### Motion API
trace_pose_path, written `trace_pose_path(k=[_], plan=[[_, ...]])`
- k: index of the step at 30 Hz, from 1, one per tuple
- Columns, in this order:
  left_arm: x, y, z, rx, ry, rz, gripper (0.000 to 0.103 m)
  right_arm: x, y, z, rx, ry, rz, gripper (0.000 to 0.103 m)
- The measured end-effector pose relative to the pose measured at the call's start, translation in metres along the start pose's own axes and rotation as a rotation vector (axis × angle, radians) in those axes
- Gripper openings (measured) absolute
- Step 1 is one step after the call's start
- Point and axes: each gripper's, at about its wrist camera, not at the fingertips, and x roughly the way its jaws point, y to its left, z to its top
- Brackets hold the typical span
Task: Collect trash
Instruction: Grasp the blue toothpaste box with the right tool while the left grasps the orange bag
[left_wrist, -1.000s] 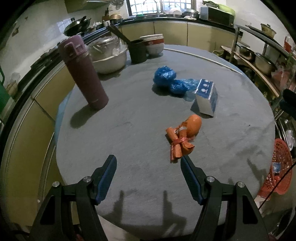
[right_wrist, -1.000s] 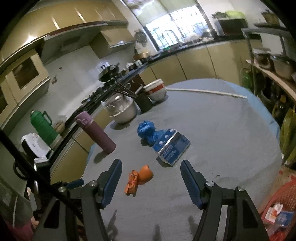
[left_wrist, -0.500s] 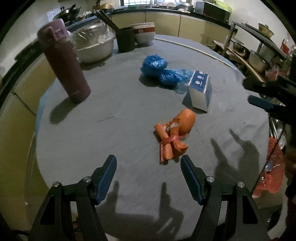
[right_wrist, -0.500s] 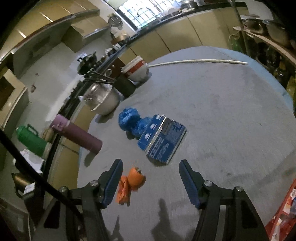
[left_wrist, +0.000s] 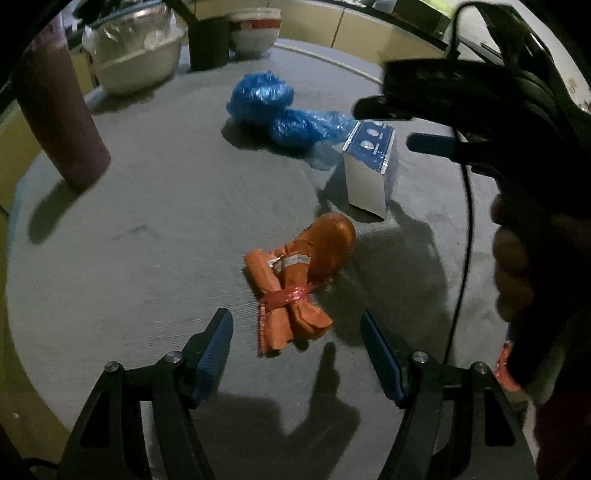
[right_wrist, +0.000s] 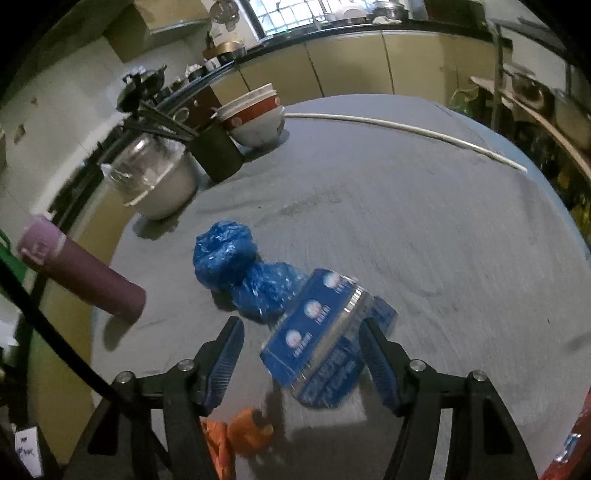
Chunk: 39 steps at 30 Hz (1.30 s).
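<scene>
An orange bundle (left_wrist: 295, 280) tied with red string lies on the grey round table (left_wrist: 129, 258). My left gripper (left_wrist: 295, 325) hangs open just above it, the bundle's near end between the fingertips, untouched. Behind it stand a blue-and-silver carton (left_wrist: 369, 166) and a crumpled blue plastic bag (left_wrist: 266, 99). In the right wrist view my right gripper (right_wrist: 301, 326) is open over the carton (right_wrist: 325, 343), which lies between its fingers with gaps on both sides. The blue bag (right_wrist: 236, 266) sits just beyond. A hand (left_wrist: 513, 258) holds the right gripper, whose blue finger (left_wrist: 432, 143) shows above the carton.
A purple flask (left_wrist: 59, 122) stands at the left. A covered bowl (right_wrist: 155, 181), a dark cup of chopsticks (right_wrist: 218, 155) and stacked bowls (right_wrist: 255, 118) sit at the far edge. A white rod (right_wrist: 406, 129) lies across the back. A red basket (left_wrist: 506, 369) sits below the table's right side.
Both grippers came lower and closer to the table. The left now has the orange bundle at its fingertips; the right moved in over the carton and entered the left view.
</scene>
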Motion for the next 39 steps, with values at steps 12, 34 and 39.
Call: trace_pose_path(k=[12,34,39], plan=[[0.016,0.008,0.001,-0.046,0.015,-0.005,0.045,-0.004,-0.041,-0.015,0.038,0.026,-0.098,0.068],[0.0,0.038,-0.016,-0.1,-0.001,0.006,0.036,0.017,0.033,-0.011,-0.164,-0.049,-0.272,0.071],[0.003,0.043,-0.012,-0.113,0.001,0.0,0.045,0.019,0.009,-0.02,-0.099,-0.026,-0.262,0.071]])
